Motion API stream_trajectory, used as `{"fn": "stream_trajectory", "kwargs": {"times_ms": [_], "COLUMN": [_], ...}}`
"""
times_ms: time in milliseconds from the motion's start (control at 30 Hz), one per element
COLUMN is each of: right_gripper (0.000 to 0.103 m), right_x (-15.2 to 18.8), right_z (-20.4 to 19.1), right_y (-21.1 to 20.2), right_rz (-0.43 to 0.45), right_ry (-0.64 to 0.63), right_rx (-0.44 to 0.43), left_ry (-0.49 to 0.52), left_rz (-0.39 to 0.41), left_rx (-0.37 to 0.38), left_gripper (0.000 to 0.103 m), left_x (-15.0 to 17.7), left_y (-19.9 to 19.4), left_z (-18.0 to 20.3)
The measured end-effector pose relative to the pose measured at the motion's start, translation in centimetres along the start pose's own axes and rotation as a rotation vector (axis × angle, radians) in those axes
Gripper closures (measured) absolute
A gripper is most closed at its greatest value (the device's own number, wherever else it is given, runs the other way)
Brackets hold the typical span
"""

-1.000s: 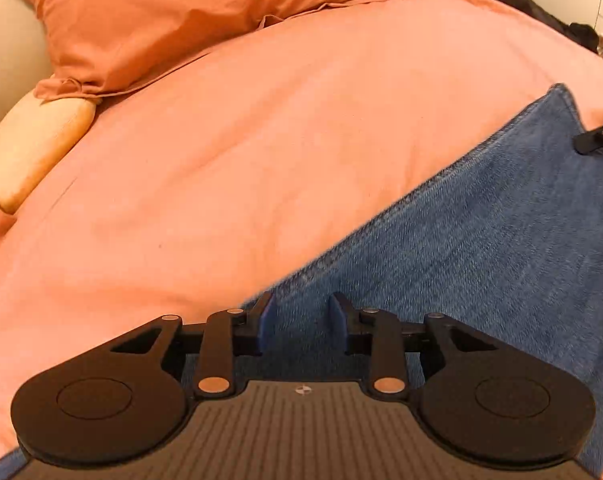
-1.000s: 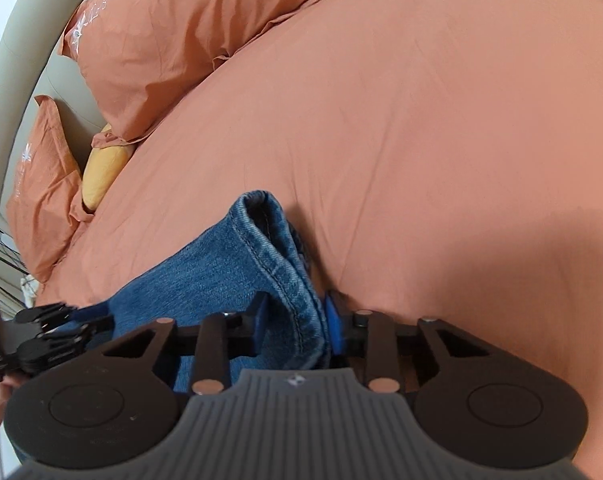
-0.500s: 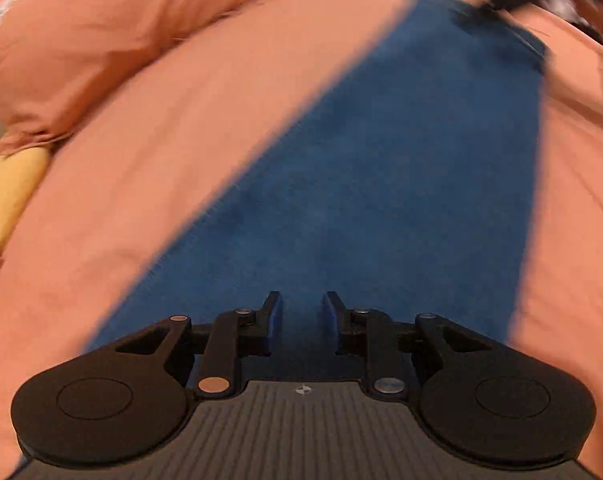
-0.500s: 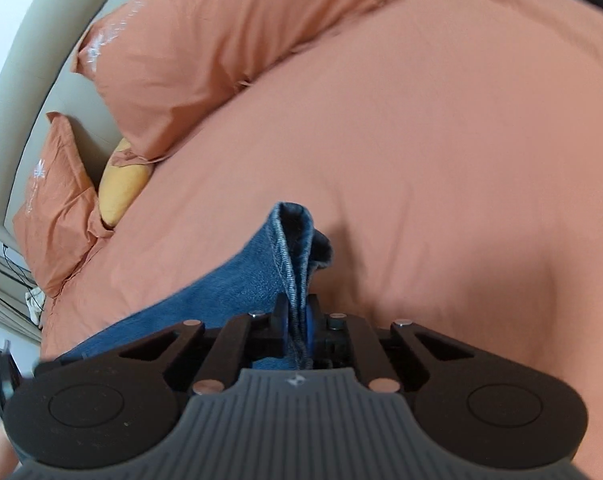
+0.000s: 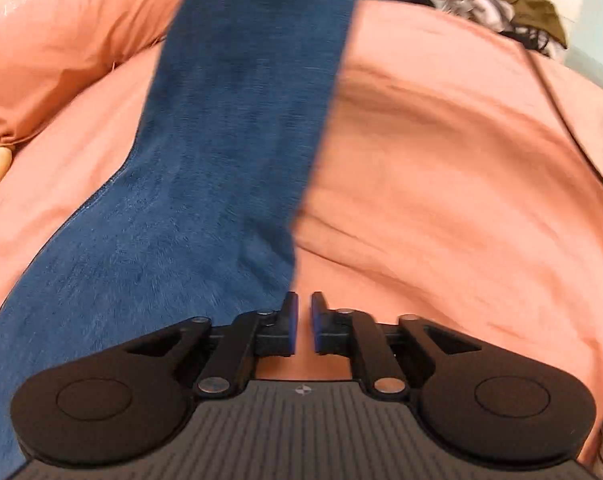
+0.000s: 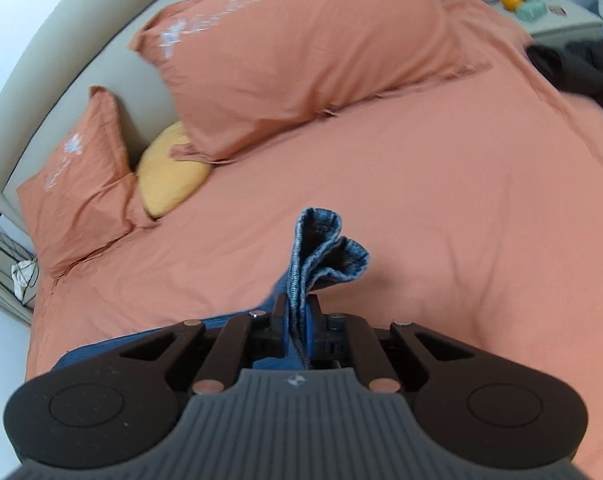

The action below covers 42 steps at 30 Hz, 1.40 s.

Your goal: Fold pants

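Jeans: blue denim jeans [image 5: 229, 152], a coarse twill weave with paler wear streaks; they form a long, narrow band that widens toward the left wrist camera.
Long axis: in the left wrist view the band runs from the lower left corner up to the top edge, its far end lifted off the bed and blurred.
Hem end: in the right wrist view a doubled hem [image 6: 325, 248] sticks up past the fingertips, showing stitched edges and a paler inner face, folded into two rounded loops.
Right tongs: the right tongs [image 6: 299, 312] are clamped narrow on the hem, cloth pressed between the blue pads.
Left tongs: the left tongs [image 5: 304, 312] have just been closing to a slim gap; only orange sheet shows between the pads, with the jeans' edge just beside the left fingertip.
Bed: a soft orange duvet [image 5: 441, 168] with shallow wrinkles carries the rest of the jeans.
Pillows: two orange pillows [image 6: 301, 60] with pale printed marks, and a yellow cushion [image 6: 169, 176] tucked between them.
Far edge: a heap of dark and pale clothes [image 5: 497, 12] lies beyond the bed.
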State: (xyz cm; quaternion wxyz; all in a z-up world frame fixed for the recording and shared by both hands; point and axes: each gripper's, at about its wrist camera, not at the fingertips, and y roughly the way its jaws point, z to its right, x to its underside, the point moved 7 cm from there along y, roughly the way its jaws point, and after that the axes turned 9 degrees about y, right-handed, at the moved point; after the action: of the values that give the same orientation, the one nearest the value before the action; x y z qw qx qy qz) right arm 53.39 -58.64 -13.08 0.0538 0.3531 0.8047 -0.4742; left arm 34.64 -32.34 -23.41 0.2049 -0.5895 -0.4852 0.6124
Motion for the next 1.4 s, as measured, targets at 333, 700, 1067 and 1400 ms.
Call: {"fn": "stream_trajectory", "kwargs": {"times_ms": [333, 700, 1067, 1400], "right_gripper": [0.100, 0.100, 0.076, 0.074], "right_x": [4.2, 16.6, 23.9, 21.1], "right_z": [-17.9, -25.8, -26.4, -21.5], "right_y": [2.8, 17.5, 25.6, 18.1], "right_rz": [-0.038, -0.234, -0.349, -0.213], "right_ry": [-0.103, -0.095, -0.182, -0.350], "right_rx": [-0.033, -0.020, 0.012, 0.011], "left_ry": [-0.273, -0.514, -0.733, -0.805], "left_rz": [0.058, 0.088, 0.044, 0.122], "left_rx": [-0.142, -0.276, -0.324, -0.172], "left_gripper": [0.088, 0.083, 0.057, 0.047], "left_x": [9.8, 18.9, 25.3, 20.6], "left_y": [-10.8, -18.9, -21.6, -16.4], "left_z": [-7.2, -14.8, -18.9, -19.1]}}
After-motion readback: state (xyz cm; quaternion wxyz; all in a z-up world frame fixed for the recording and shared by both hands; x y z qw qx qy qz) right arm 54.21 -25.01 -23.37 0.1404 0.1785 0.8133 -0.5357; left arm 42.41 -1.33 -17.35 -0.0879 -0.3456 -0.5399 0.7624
